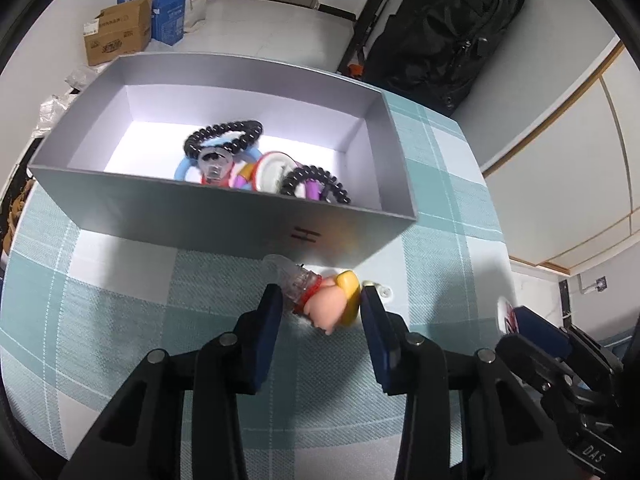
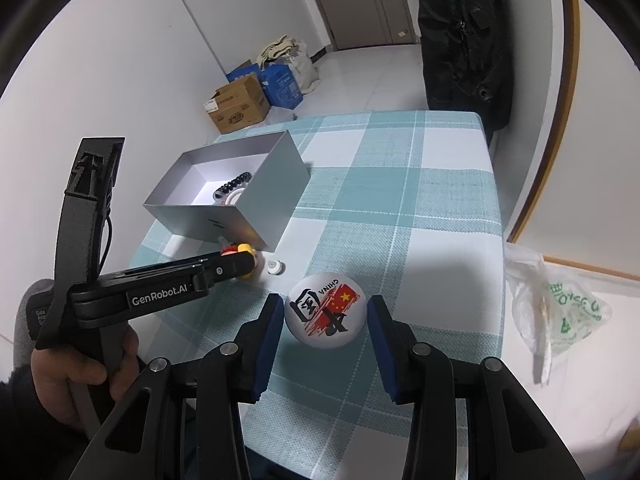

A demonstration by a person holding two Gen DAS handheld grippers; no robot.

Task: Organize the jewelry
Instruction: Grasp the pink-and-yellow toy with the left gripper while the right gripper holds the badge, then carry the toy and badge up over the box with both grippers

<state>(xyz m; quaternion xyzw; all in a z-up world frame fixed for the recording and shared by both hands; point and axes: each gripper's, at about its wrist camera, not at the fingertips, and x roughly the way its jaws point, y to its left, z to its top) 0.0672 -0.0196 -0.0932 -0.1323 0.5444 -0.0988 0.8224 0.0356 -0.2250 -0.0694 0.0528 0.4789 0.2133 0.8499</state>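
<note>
Straight ahead of my left gripper (image 1: pixel 320 300), in its wrist view, a small toy charm (image 1: pixel 325 300) with a pink body, a yellow cap and a clear plastic end lies on the checked tablecloth (image 1: pixel 120 300). It sits between my fingers; the right pad touches the yellow cap and the left pad meets the clear end, so I read this as a grip closing on the charm, though I cannot tell how firmly it presses. Just beyond the fingertips stands the open grey box (image 1: pixel 224 220), holding black bead bracelets (image 1: pixel 224 136), a black coil hair tie (image 1: pixel 316 184) and coloured rings. Off to the right, my other gripper's tip reaches into view. Switching to the right wrist view, my right gripper (image 2: pixel 325 316) straddles a round white badge (image 2: pixel 325 314) printed with a red flag and the word CHINA. The left pad touches its edge, while a thin gap shows at the right pad, so it looks unclenched around the badge. To the left, a hand (image 2: pixel 72 376) holds the left gripper at the charm, with the box beyond it.
</note>
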